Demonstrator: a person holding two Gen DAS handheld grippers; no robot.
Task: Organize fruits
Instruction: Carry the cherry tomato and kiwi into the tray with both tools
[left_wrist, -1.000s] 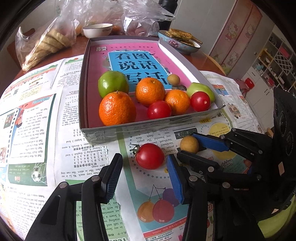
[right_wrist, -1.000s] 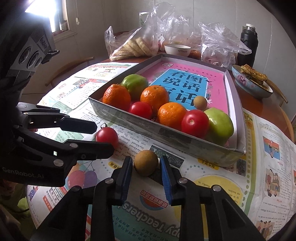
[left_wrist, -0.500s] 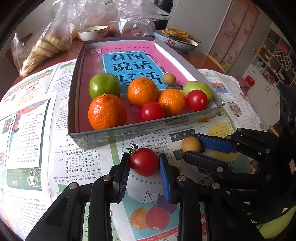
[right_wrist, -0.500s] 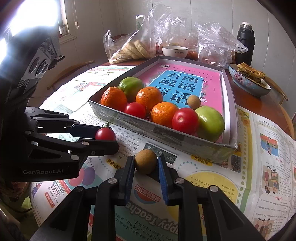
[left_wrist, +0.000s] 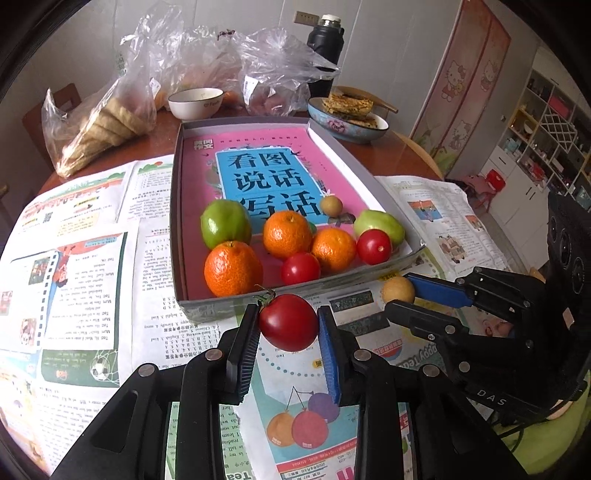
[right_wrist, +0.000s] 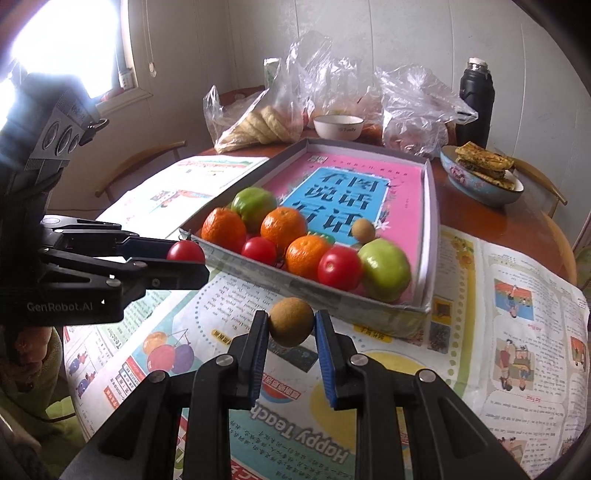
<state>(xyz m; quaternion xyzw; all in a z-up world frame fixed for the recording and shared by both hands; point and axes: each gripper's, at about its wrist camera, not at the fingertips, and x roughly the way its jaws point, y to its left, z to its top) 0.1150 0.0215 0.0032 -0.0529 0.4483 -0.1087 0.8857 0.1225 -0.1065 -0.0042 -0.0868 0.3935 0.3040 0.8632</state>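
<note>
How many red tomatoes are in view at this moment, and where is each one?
3. One red tomato is clamped in the left gripper, outside the tray. Two lie inside the tray near its front wall: one between oranges, one against the right green fruit. None seems hidden.

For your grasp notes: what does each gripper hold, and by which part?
Left gripper clamps the red tomato across its sides; right gripper clamps the small brown fruit likewise.
</note>
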